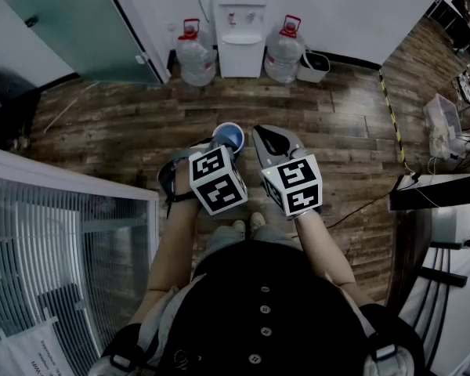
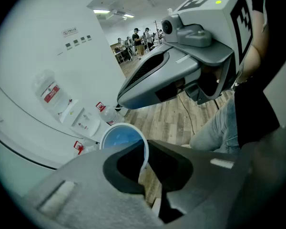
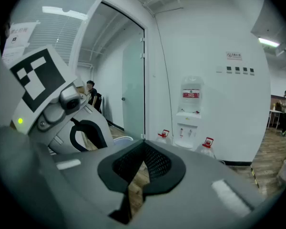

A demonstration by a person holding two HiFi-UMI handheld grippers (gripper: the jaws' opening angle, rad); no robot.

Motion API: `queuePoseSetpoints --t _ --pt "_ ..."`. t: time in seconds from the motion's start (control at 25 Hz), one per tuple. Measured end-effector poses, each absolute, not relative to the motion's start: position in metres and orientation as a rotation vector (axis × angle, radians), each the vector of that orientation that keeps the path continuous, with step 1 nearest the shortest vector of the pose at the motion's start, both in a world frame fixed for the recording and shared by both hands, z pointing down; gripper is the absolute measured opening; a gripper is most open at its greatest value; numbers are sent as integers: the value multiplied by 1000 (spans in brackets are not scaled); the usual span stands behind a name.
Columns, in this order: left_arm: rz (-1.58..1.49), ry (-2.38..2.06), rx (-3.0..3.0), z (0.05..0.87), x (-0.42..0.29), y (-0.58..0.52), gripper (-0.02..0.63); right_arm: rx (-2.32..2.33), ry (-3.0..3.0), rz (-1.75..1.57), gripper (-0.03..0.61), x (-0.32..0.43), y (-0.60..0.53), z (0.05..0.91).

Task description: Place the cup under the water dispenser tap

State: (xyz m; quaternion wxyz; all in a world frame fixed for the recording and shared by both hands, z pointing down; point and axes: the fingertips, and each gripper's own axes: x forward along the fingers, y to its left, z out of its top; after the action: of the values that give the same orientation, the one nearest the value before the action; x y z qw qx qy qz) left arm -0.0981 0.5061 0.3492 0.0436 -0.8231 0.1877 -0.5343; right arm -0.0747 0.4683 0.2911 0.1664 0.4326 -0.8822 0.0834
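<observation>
The left gripper pinched the wall of the blue-lined cup, which was roughly upright, mouth up and long axis near vertical, above the wooden floor and well apart from the water dispenser, while the right gripper sat closed and empty.

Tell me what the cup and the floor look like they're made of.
Cup: probably thin paper or plastic, matte; thin white rim, blue inside. Floor: wood or wood-look planks with a mild sheen; grain and board seams show.
</observation>
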Motion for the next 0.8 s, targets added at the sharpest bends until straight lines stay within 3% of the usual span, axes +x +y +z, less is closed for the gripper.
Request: queuePoseSetpoints --t 0.8 --pt "-1672 568 -2489 349 -73 500 21 1233 -2538 299 0 -51 466 302"
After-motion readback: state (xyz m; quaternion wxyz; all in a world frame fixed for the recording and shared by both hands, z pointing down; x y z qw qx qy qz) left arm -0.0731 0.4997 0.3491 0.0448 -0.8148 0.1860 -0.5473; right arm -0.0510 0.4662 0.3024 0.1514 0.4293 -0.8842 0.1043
